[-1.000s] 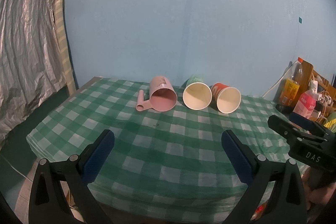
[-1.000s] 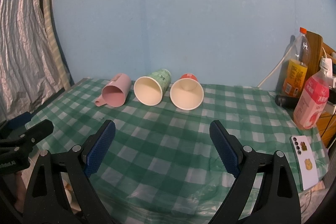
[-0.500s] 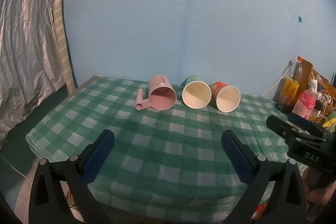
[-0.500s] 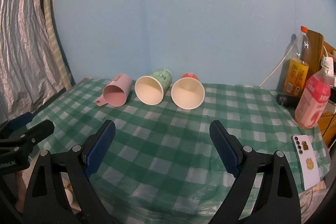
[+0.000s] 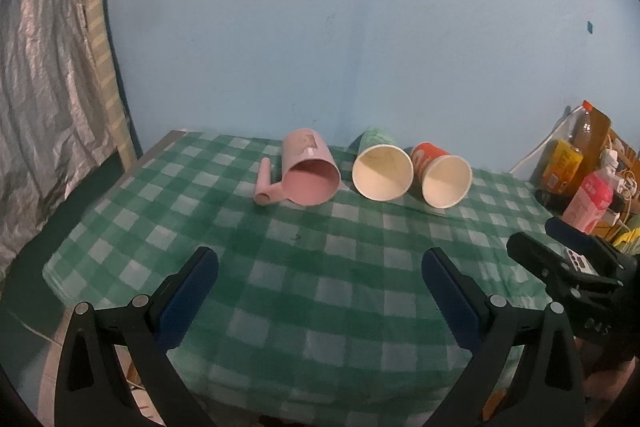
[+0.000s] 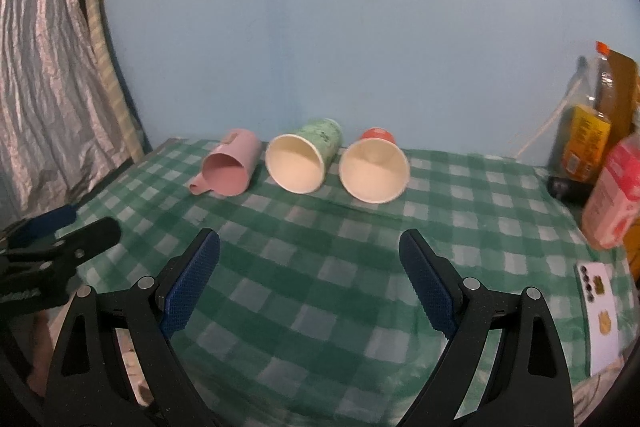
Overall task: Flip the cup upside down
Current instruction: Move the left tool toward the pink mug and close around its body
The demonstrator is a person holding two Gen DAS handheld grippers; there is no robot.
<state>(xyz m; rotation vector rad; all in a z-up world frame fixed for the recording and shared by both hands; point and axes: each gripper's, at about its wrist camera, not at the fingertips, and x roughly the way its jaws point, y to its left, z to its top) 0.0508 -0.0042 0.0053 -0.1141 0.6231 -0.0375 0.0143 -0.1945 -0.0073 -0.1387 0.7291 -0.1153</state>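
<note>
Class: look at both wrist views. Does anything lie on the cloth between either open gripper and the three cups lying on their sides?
Nothing visible does. Only bare checked tablecloth lies between the right gripper and the pink cup, green cup and red cup; likewise ahead of the left gripper.

- Dim, bluish indoor light; colours look muted and grainy in both views.
- Soft shadows sit under the cups point(image 5: 382, 173).
- Fisheye bending curves the curtain point(image 6: 44, 75); corners go black.
- The pink carton point(image 6: 612, 195) at the right edge looks blurred.

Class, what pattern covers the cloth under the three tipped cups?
A green and white check on the tablecloth, clearest in the right wrist view.
</note>
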